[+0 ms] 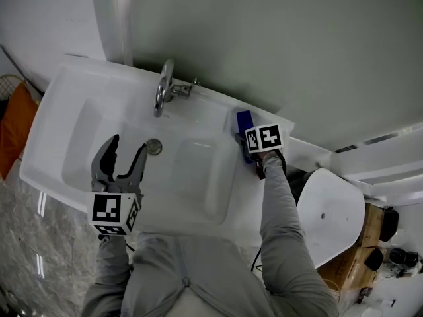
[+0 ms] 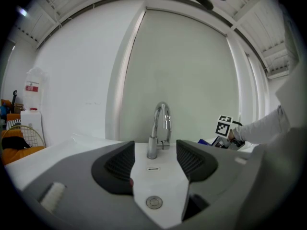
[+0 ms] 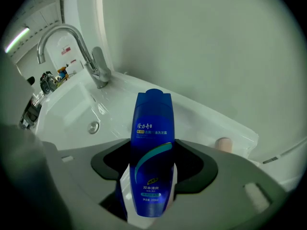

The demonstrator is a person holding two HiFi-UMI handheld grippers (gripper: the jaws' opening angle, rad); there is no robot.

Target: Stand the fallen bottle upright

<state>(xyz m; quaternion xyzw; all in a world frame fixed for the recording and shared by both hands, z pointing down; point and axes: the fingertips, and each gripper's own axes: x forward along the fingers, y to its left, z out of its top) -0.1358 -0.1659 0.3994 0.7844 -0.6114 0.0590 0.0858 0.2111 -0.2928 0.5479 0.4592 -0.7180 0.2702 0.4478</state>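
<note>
- One blue bottle (image 3: 152, 147) sat lengthwise between the jaws of the right gripper (image 3: 151, 170), label facing the camera, printed end nearest it.
- Both pads pressed the bottle's sides low down; the claw was narrow and clamped on it.
- From the head view, the bottle (image 1: 244, 123) was over the sink's back right corner ledge, close to the grey-green wall, sticking out past the right gripper (image 1: 250, 147).
- Whether its far end touched the ledge could not be told.
- Small pinkish object (image 3: 223, 144) lay on the ledge to the right of the bottle, apart from it; its kind was unclear.
- Sink (image 1: 66, 84) was white; a chrome faucet (image 1: 162, 88) stood at the back edge, well left of the bottle, with the drain (image 1: 154, 146) in the basin in front of it.
- Left gripper (image 1: 127, 152) hovered over the basin, well apart from the bottle.
- Left gripper's own view: jaws wide, nothing between them (image 2: 154, 164); faucet (image 2: 160, 128) and drain (image 2: 154, 202) seen through the gap.
- Right gripper's marker cube (image 2: 223, 125) showed far right in that view.
- Orange item (image 1: 16, 121) lay left of the sink.
</note>
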